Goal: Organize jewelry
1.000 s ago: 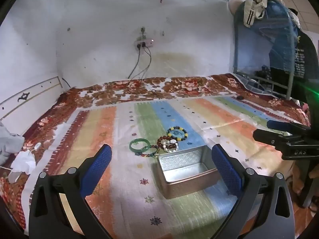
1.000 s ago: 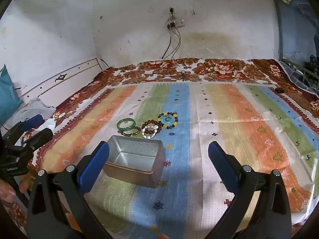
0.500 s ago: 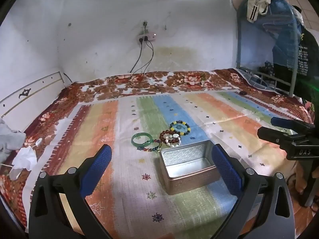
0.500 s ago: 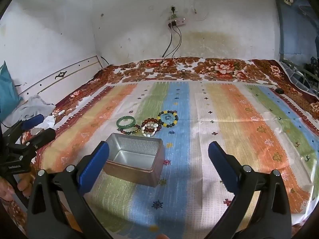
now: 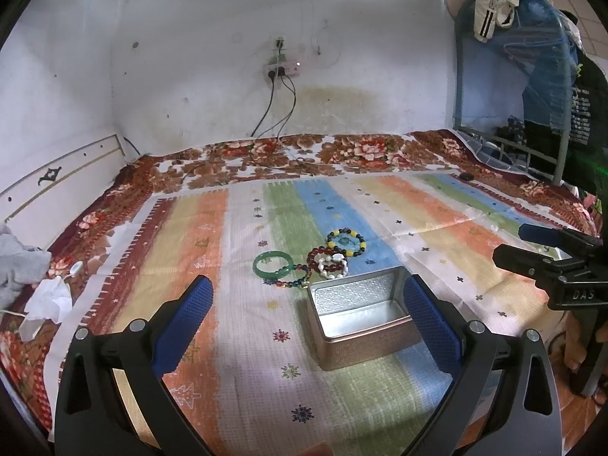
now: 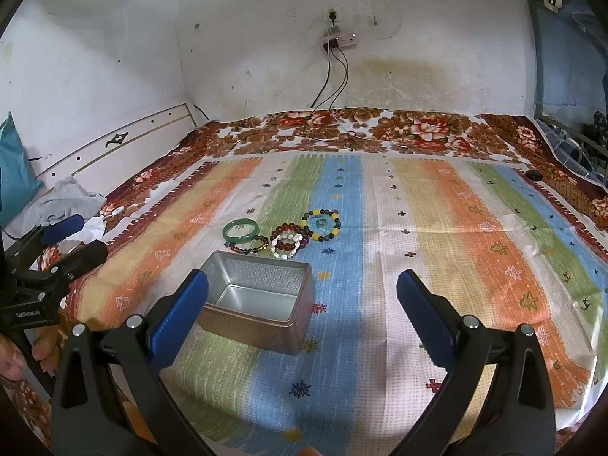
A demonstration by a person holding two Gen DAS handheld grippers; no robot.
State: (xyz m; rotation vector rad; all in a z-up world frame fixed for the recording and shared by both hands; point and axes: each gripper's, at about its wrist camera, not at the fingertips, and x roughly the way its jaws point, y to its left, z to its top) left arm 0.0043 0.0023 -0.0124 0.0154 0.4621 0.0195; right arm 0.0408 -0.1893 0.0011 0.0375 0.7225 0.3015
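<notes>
Since half a second ago both views have barely shifted; the tin sits a touch nearer my left gripper, and nothing on the bed has been touched. From there outward: I hold the left gripper spread wide with nothing between its blue pads, and the right gripper is just as wide and just as empty. One open metal tin stands on the striped cloth just ahead, between the left fingers and toward the left side of the right view, its inside bare. Just beyond its far rim I count five bracelets in a tight cluster: one green bangle, one dark multicoloured bead strand overlapping it, one red bead bracelet with one white bead bracelet lying on it, and one black-and-yellow bead bracelet farthest out, around a pale blue ring. In the left view the right gripper's body at the edge reads "DAS"; the lettering on the left gripper's body in the right view is too small to read. One power strip hangs on the wall with two cables trailing down.
</notes>
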